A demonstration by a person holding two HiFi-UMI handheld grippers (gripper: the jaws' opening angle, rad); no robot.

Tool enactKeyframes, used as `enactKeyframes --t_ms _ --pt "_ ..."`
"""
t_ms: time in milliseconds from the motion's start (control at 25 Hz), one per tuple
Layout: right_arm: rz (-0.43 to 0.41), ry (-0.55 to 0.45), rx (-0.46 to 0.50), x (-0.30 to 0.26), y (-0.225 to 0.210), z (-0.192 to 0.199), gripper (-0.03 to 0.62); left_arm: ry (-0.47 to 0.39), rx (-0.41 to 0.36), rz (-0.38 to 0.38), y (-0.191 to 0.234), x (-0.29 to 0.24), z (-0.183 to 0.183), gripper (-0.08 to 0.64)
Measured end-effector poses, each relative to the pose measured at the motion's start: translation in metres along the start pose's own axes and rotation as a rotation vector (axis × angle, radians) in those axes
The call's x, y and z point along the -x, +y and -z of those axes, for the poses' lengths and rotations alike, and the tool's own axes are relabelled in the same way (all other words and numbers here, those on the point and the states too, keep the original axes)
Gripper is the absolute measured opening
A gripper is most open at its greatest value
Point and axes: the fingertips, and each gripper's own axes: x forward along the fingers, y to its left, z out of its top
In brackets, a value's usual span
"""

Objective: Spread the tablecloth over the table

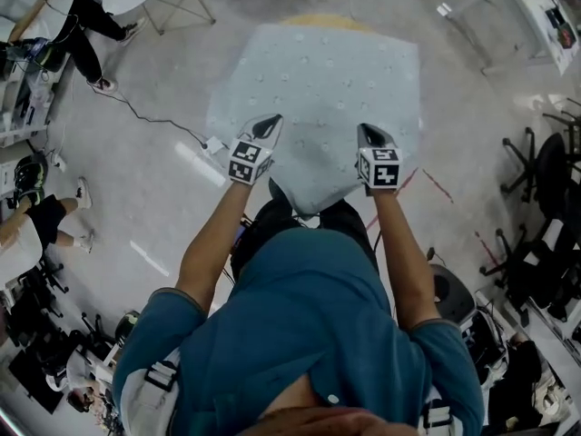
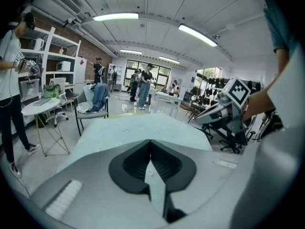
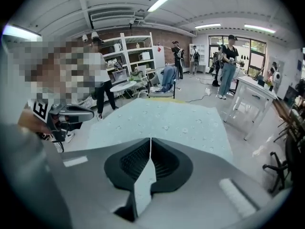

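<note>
The left gripper (image 2: 150, 144) is pinching a fold of the pale blue tablecloth (image 2: 138, 128), its jaws pressed together on a strip of cloth that is running back between them toward the camera. The right gripper (image 3: 150, 142) is clamping the cloth's near edge the same way, its jaws closed on a fold. In the head view the two grippers are sitting side by side and apart at that near edge, with the person's bare forearms reaching out to them. The cloth, dotted with small pale flowers, is stretching away from the grippers in a broad flat sheet, and a thin yellowish edge (image 1: 318, 18) is showing at its far side. Beyond it, a chair draped with clothes (image 2: 95, 103) is standing on the floor, and several people are standing further back in the room.
</note>
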Motion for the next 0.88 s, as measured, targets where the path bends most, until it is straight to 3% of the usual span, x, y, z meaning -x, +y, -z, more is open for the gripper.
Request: enactKeyframes --t_ms 320,560,880 --pt "-0.059 -0.244 -0.030 0.101 -0.004 -0.083 0.010 -0.150 -0.077 0.042 -0.012 0.036 -0.088 0.000" --pt "-0.037 -0.435 0.013 0.173 0.036 -0.156 0.008 -0.261 -0.156 0.033 0.023 0.099 -0.150 0.000" --pt "-0.059 -0.567 0.053 0.226 0.057 -0.195 0.008 -0.373 -0.181 -0.012 0.034 0.145 -0.188 0.000"
